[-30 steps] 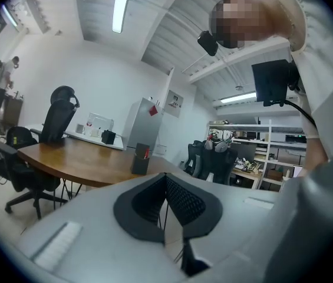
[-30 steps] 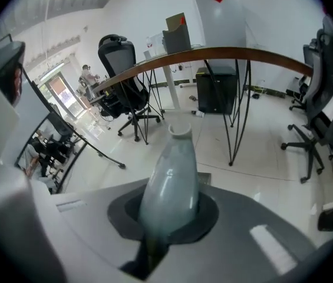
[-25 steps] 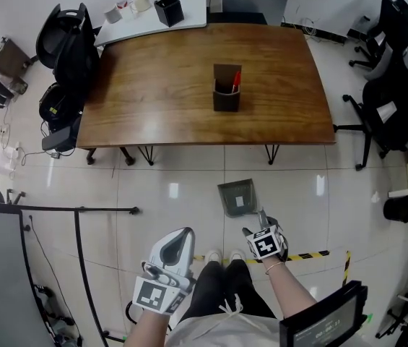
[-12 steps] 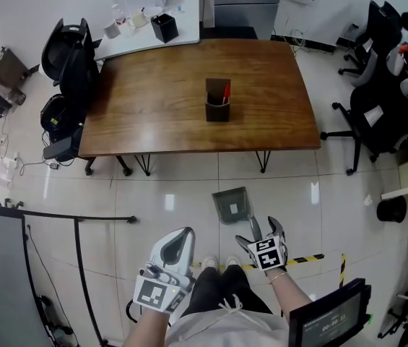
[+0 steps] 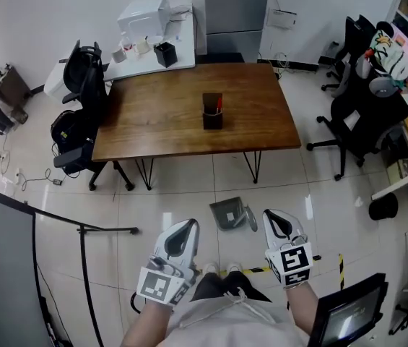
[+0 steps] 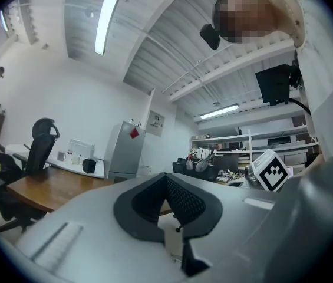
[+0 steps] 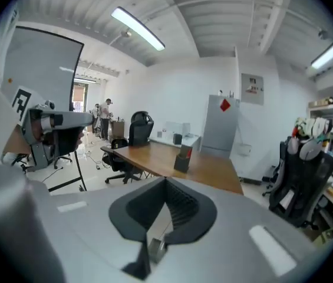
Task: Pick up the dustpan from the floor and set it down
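The grey dustpan (image 5: 229, 213) lies on the tiled floor in front of the wooden table (image 5: 167, 125), its handle (image 5: 250, 217) pointing toward my right gripper (image 5: 271, 215). That gripper is shut, holds nothing and is apart from the handle. In the right gripper view the right gripper (image 7: 166, 180) faces the table with its pads pressed together. My left gripper (image 5: 189, 225) hovers left of the dustpan, clear of it. In the left gripper view the left gripper (image 6: 166, 177) has its pads meeting at the tip with nothing between them.
A dark pen holder (image 5: 211, 112) stands on the table. Office chairs stand at the left (image 5: 81, 74) and right (image 5: 352, 114). A black rail (image 5: 81, 230) runs at the lower left. Yellow-black tape (image 5: 261, 270) crosses the floor by my feet, and a screen (image 5: 348, 316) is at lower right.
My right gripper sat at the dustpan's handle, then opened and let go, and is now shut and raised away. Both grippers and the head camera have risen; the dustpan stays on the floor.
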Available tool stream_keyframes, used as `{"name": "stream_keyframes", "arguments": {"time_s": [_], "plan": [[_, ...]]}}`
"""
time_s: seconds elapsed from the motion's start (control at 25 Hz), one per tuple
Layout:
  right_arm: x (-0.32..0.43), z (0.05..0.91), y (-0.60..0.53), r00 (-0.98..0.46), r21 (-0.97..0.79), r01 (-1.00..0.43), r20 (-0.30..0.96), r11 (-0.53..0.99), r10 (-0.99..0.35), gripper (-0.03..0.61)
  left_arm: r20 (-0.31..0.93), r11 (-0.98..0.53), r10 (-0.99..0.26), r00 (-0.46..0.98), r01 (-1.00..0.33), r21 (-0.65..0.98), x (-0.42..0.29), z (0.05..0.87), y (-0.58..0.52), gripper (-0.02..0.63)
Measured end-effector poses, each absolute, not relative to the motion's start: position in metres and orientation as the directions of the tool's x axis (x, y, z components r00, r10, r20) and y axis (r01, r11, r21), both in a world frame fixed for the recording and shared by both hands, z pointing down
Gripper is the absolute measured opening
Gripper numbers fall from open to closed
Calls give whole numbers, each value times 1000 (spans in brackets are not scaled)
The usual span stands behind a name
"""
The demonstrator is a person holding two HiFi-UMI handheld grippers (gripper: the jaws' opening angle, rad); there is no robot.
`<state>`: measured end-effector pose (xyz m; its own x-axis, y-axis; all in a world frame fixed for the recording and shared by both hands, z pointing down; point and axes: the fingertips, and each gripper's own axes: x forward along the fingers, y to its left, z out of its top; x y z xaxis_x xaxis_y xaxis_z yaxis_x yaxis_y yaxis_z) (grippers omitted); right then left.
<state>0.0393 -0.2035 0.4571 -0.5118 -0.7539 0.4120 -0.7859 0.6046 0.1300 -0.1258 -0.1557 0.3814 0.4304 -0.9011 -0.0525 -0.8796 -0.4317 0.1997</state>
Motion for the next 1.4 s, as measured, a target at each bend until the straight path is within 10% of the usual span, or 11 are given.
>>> {"name": "stream_keyframes", "arguments": {"time_s": [0.72,1.4], "plan": [[117,353,-23,-717,246,-610,234,753,-657,2,-182,-366,-924,337,-917,160,18,318,17,14],[112,303,32,-785,205,-592,71,779,-615,2,-177,-354,-928,329,-925,138,10,299,58,14]]}}
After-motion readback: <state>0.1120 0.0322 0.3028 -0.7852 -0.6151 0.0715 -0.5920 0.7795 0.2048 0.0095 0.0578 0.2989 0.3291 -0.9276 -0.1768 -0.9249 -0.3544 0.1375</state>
